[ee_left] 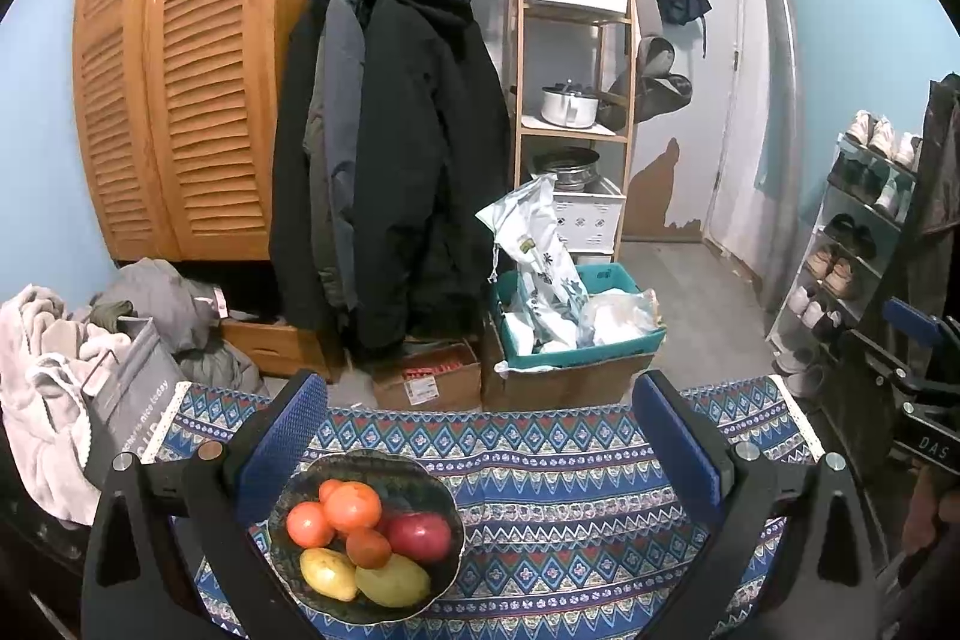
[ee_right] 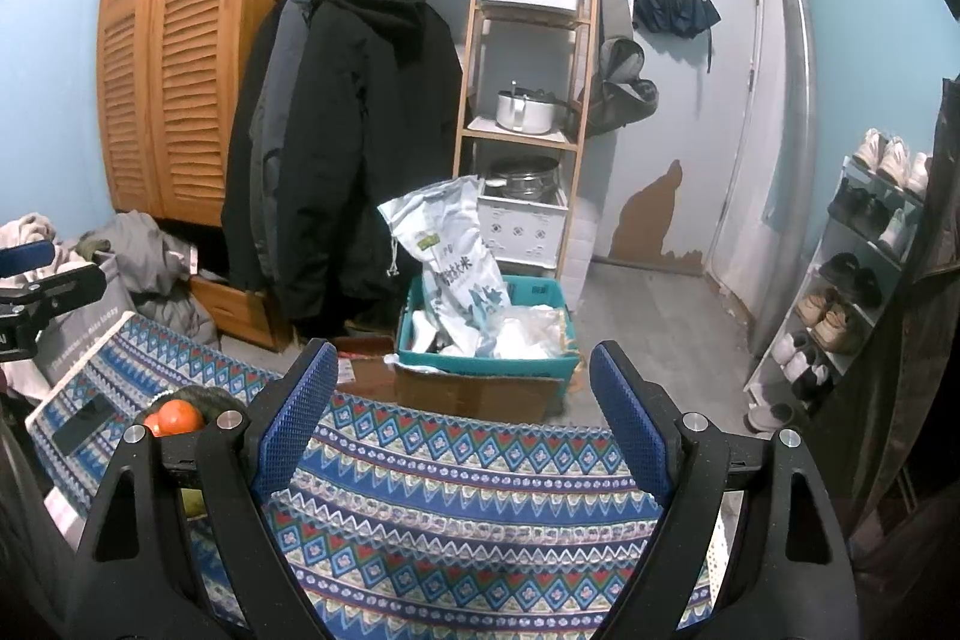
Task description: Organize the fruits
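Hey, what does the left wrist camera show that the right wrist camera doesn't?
Only the left wrist view shows the whole bowl of fruit: oranges, a red apple and two mangoes. Only the right wrist view shows the whole umbrella hanging on the door. Both show the patterned tablecloth, black coats, teal bin and shoe rack.

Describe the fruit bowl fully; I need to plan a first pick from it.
The bowl is dark, round and shallow with a wavy rim, material unclear. It sits upright on the patterned tablecloth, toward the table's left side. It holds several orange fruits, a red apple, a yellow fruit and a greenish one, piled touching one another. The left gripper is open with nothing between its fingers, not touching the bowl. From the right wrist view only its edge and one orange fruit show.
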### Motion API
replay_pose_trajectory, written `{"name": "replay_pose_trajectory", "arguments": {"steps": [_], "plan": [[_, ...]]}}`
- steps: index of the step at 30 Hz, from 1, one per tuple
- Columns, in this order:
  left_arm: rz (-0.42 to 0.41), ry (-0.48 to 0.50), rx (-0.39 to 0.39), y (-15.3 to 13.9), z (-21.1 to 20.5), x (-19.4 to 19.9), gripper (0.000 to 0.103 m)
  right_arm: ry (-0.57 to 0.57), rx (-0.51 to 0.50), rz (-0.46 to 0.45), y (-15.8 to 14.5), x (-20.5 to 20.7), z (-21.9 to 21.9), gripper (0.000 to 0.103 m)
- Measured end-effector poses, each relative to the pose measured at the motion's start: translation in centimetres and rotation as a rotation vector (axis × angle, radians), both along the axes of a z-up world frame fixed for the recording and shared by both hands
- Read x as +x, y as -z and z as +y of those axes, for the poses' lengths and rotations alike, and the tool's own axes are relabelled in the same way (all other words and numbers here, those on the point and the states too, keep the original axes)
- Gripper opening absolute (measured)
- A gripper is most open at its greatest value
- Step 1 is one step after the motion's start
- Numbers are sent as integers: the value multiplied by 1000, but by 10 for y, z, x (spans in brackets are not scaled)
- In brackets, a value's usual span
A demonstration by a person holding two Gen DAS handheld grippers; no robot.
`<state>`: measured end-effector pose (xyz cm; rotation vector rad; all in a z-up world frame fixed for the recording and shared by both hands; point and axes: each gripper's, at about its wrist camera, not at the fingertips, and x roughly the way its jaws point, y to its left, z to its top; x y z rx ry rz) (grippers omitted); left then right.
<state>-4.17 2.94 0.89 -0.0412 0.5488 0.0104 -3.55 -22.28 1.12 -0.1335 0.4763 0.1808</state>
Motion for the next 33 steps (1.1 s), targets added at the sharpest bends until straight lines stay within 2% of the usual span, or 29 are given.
{"name": "replay_pose_trajectory", "arguments": {"steps": [11,19,33], "plan": [[5,-25,18,1,1,-1,103,0,-3,1,0,0,0,85],[45,-48,33,4,1,3,103,-1,-2,1,1,-2,-2,85],[44,-63,54,3,-2,4,103,-3,-7,3,2,-1,-1,85]]}}
